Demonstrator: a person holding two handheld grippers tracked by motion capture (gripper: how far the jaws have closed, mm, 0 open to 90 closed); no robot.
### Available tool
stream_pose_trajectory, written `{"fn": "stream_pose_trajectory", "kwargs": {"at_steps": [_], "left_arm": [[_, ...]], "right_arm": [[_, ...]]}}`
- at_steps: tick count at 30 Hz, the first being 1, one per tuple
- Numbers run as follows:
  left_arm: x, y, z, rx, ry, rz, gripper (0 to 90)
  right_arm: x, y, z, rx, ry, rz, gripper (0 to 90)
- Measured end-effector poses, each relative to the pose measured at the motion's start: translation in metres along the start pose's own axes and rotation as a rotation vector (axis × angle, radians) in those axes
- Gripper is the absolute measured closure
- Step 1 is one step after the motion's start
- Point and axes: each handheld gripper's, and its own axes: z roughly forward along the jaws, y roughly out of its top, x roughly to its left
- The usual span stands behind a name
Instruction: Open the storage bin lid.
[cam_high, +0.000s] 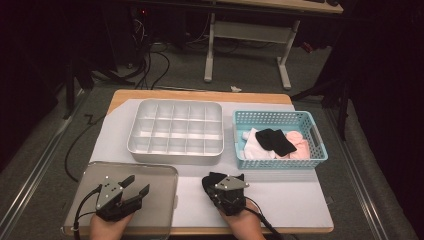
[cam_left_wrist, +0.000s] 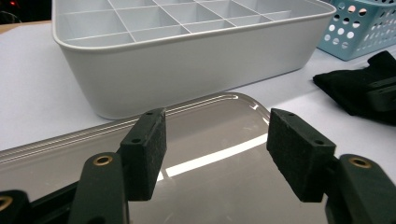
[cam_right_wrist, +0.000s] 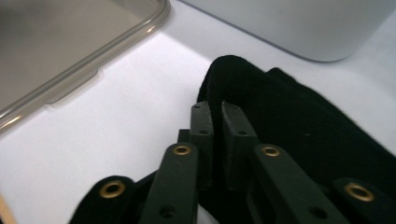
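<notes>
Between the right hand-held gripper's (cam_right_wrist: 218, 135) jaws, soft black fabric (cam_right_wrist: 299, 116).

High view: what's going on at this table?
A person works with a gripper in each hand. The right gripper is shut on a fold of a black cloth item, probably a sock, lying on the white mat. The left gripper hangs open above the clear lid, holding nothing. Behind stand an empty white divided organizer and a blue basket with more black, white and pink pieces.
</notes>
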Motion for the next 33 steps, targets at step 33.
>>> {"fn": "stream_pose_trajectory", "kwargs": {"at_steps": [33], "left_arm": [[-0.008, 0.0, 0.004, -0.025, -0.01, -0.016, 39.1]], "right_arm": [[-0.065, -0.05, -0.092, -0.15, -0.192, 0.204, 84.3]]}}
